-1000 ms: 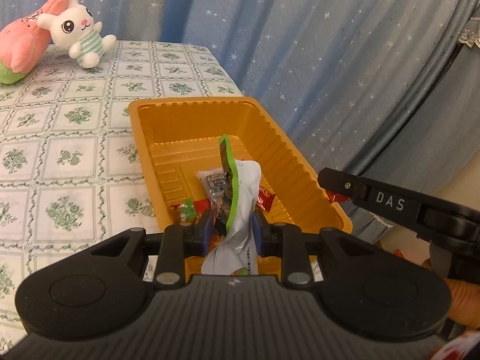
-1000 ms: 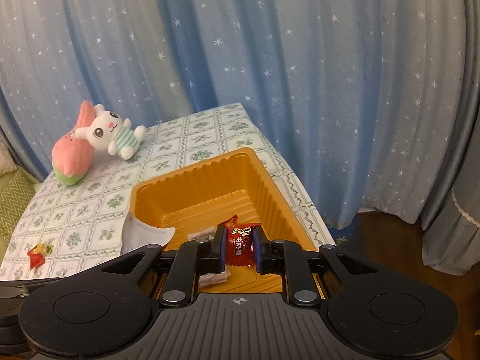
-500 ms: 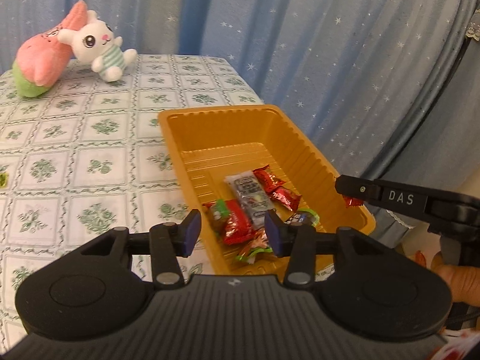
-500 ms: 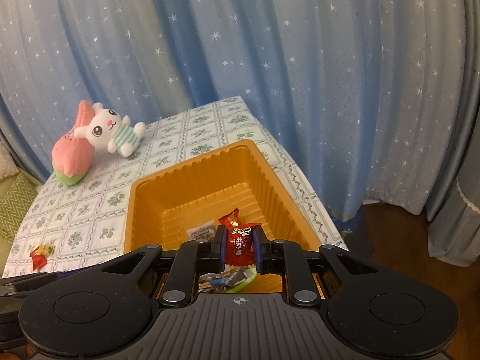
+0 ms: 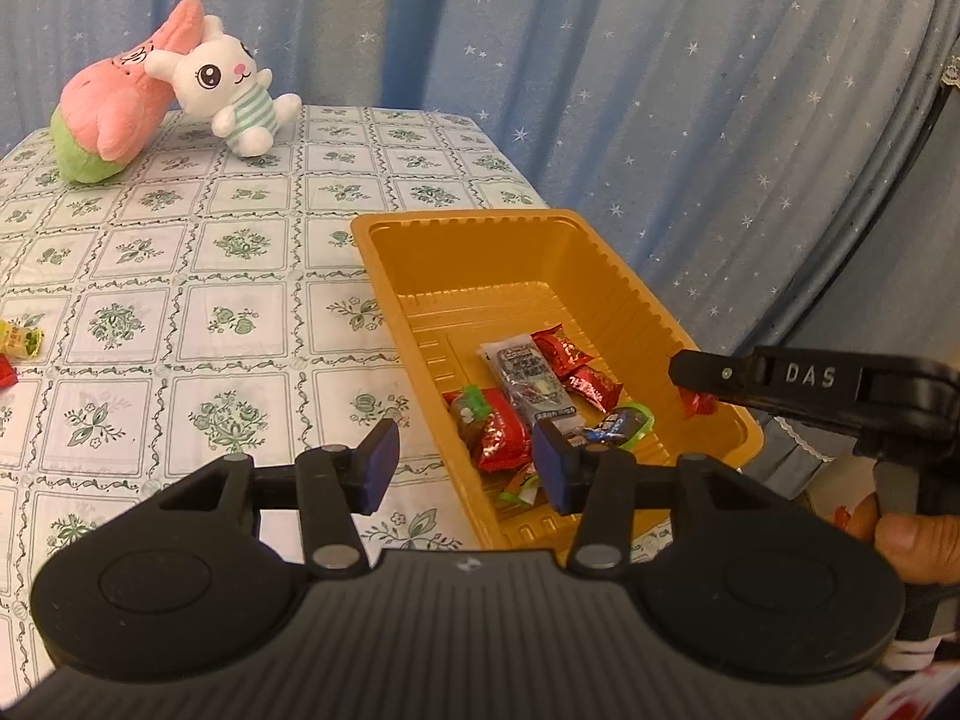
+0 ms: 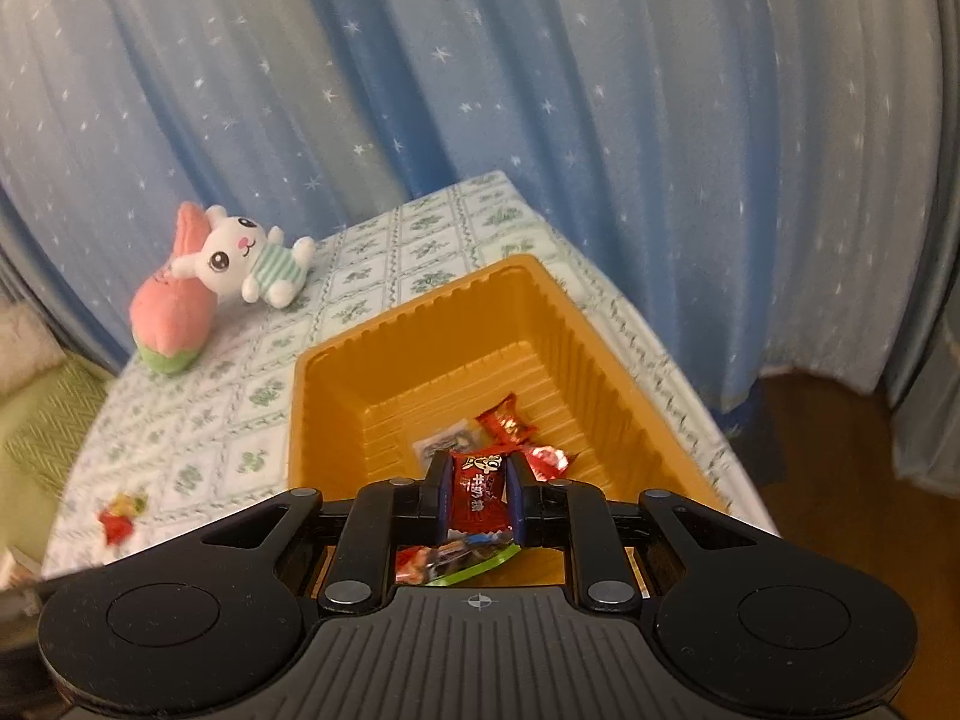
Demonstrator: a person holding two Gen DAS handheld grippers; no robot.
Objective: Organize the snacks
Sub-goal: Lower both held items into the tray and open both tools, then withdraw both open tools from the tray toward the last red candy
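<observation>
An orange plastic tray stands near the table's right edge and holds several wrapped snacks. My left gripper is open and empty, above the tray's near left rim. My right gripper is shut on a red candy and hovers over the tray's near end. It also shows in the left wrist view, at the tray's right rim. Loose candies lie on the tablecloth at far left, also in the right wrist view.
A pink plush and a white bunny plush sit at the table's far end on the green-patterned tablecloth. A blue star-print curtain hangs behind. The table edge drops off just right of the tray.
My left gripper let go of the white and green packet into the tray, opened and drew back to the left. My right gripper moved closer over the tray with the red candy.
</observation>
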